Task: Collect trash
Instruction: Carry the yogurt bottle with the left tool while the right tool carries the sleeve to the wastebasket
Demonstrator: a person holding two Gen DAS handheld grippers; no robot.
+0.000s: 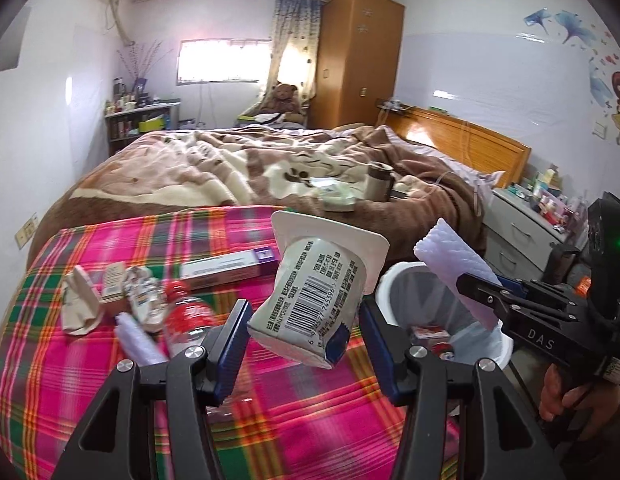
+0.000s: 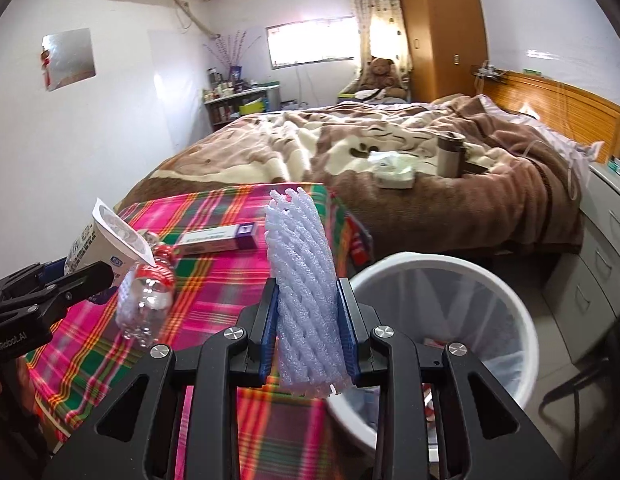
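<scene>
My left gripper (image 1: 301, 340) is shut on a white yogurt cup (image 1: 314, 296), tilted, held above the plaid cloth (image 1: 89, 360). My right gripper (image 2: 307, 320) is shut on a white foam net sleeve (image 2: 301, 280), upright, next to the white trash bin (image 2: 438, 276). The bin (image 1: 390, 280) has a liner and some trash inside. In the left wrist view the right gripper (image 1: 482, 292) holds the sleeve (image 1: 454, 264) over the bin's rim. On the cloth lie a clear bottle with a red label (image 1: 187, 320), a long box (image 1: 229, 266), crumpled wrappers (image 1: 143, 296) and another foam sleeve (image 1: 137, 340).
A bed with a brown blanket (image 1: 229, 168) lies behind the cloth, with a metal cup (image 1: 378, 182) and a tissue pack (image 1: 338, 196) on it. A grey drawer unit (image 1: 522, 232) stands right of the bin. A wardrobe (image 1: 358, 60) stands at the back.
</scene>
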